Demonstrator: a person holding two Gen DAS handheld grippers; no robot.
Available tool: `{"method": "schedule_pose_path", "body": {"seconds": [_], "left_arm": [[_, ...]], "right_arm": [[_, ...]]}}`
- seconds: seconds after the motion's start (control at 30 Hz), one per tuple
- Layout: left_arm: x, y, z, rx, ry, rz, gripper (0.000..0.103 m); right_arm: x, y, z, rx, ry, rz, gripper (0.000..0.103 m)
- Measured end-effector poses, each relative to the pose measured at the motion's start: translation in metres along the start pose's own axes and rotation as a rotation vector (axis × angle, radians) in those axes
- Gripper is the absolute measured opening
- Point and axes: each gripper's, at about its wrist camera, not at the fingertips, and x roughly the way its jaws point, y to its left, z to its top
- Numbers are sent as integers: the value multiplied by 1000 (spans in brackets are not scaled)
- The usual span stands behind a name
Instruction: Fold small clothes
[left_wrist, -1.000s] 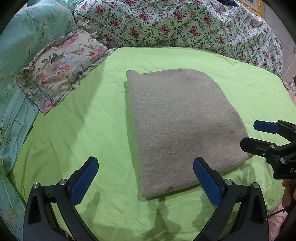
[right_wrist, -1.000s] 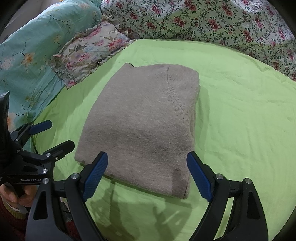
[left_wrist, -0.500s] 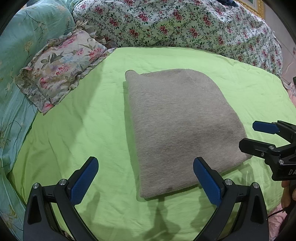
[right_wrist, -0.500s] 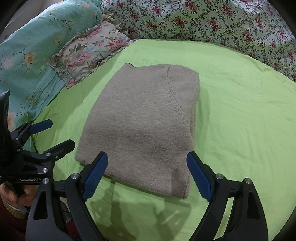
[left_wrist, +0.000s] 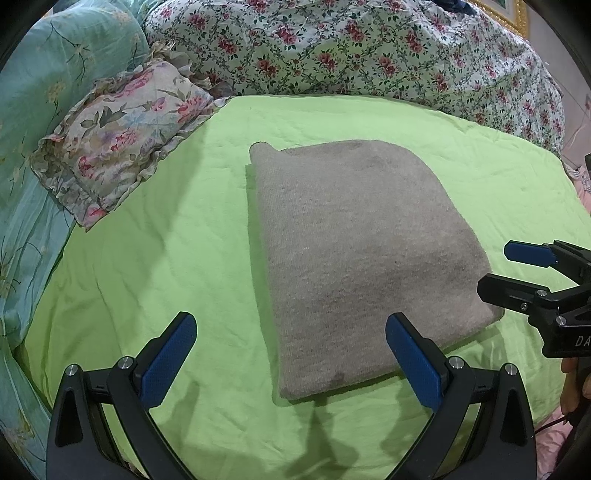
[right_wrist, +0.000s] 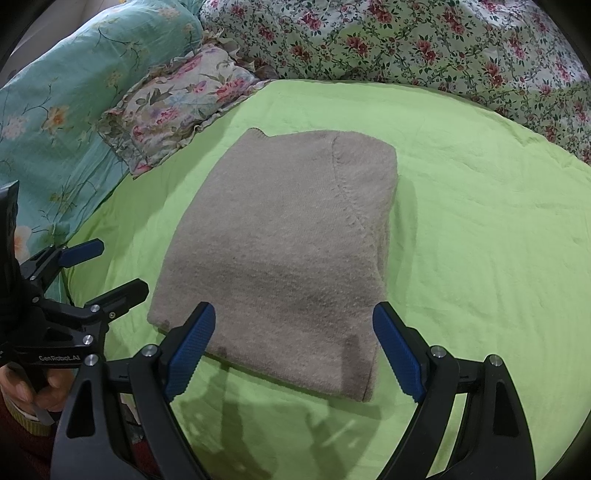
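Observation:
A grey knitted garment (left_wrist: 362, 254) lies folded into a thick rectangle on the green sheet (left_wrist: 147, 258); it also shows in the right wrist view (right_wrist: 291, 258). My left gripper (left_wrist: 291, 354) is open and empty, hovering just short of the garment's near left corner. My right gripper (right_wrist: 295, 350) is open and empty, hovering over the garment's near edge. Each gripper shows in the other's view, the right one (left_wrist: 517, 269) beside the garment's right edge, the left one (right_wrist: 103, 269) beside its left edge.
A frilled floral pillow (left_wrist: 122, 140) lies at the back left on a teal floral cover (left_wrist: 40, 110). A white quilt with red flowers (left_wrist: 369, 51) is heaped along the back. Green sheet lies bare to the left and right of the garment.
The folded garment has not moved. The left wrist view has shifted very slightly; both grippers stay open and near still.

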Motion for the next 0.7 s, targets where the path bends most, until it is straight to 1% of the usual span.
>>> {"method": "schedule_pose_path", "body": {"seconds": [0.43, 0.57, 0.7], "left_arm": [[2, 0, 5, 6, -6, 5, 102], [1, 1, 7, 2, -18, -6, 102], [7, 2, 10, -4, -10, -23, 102]], "right_arm": [[0, -1, 2, -1, -10, 7, 87], [-1, -2, 3, -6, -17, 5, 87], [1, -4, 4, 0, -17, 5, 87]]}}
